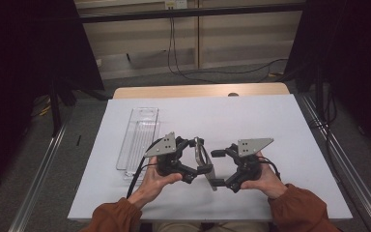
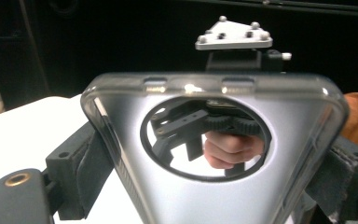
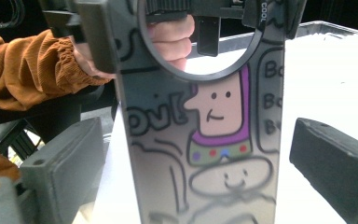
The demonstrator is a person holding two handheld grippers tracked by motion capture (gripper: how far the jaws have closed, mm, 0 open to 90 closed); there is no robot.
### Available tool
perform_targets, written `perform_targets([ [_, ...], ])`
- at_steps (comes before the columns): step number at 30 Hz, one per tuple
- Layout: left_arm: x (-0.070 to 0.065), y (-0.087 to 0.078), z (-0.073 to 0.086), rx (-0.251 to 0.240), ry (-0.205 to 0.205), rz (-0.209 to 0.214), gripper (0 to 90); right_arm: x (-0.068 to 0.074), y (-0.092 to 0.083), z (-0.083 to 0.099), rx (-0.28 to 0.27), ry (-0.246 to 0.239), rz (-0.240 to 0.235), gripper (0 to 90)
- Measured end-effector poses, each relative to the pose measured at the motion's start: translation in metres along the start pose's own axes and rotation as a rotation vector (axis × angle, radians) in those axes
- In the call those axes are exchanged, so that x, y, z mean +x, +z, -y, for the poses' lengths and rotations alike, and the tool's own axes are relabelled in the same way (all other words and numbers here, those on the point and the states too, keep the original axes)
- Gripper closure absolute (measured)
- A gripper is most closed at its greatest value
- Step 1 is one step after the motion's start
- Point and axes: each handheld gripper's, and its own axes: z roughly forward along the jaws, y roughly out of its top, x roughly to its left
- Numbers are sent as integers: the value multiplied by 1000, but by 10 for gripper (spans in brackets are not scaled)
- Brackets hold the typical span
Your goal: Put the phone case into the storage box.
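A see-through phone case with a round ring cut-out is held up on edge above the white table, between the two hands. My left gripper is shut on it; in the left gripper view the case spans the gap and both pads press on its long edges. My right gripper faces it from the right. In the right gripper view the case, with cartoon figures drawn on it, stands between the right gripper's jaws. These jaws are open, with a gap between the case and each pad.
A clear plastic tray lies on the white table cover to the left of the hands. The table's wooden far edge runs behind, with cables on the floor beyond. Dark curtains flank both sides.
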Motion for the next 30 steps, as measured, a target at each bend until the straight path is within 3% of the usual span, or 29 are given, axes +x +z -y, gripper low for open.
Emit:
perform_targets([
  [5, 1, -3, -1, -8, -2, -32, 125, 2, -1, -1, -9, -6, 3, 12],
  [7, 2, -4, -1, -6, -7, -42, 126, 1, -2, -1, -11, -2, 21, 9],
  [8, 3, -5, -1, -3, -12, -25, 126, 1, -3, -1, -13, 0, 28, 9],
  [12, 5, -9, -2, -19, -21, -70, 126, 0, -8, -2, -21, 2, 62, 7],
  [14, 6, -11, -3, -13, -31, -67, 126, 0, -10, -1, -25, 8, 79, 5],
  [15, 5, -11, -2, -24, -37, -91, 126, 0, -11, -1, -24, 5, 96, 1],
  [19, 6, -14, -3, -28, -44, -110, 126, 0, -15, 1, -19, 5, 160, 3],
  [20, 5, -14, -4, -27, -46, -146, 126, 1, -16, 1, -22, 10, 177, 4],
  [21, 6, -16, -4, -21, -44, -125, 126, 1, -17, 1, -25, 11, 188, 4],
  [23, 4, -17, -5, -28, -55, -171, 126, 1, -20, 2, -28, 21, 221, 7],
  [24, 6, -18, -4, -27, -58, -137, 126, 0, -21, 3, -33, 25, 234, 5],
  [30, 7, -23, -4, -19, -69, -203, 126, 0, -30, 6, -57, 57, 325, 8],
])
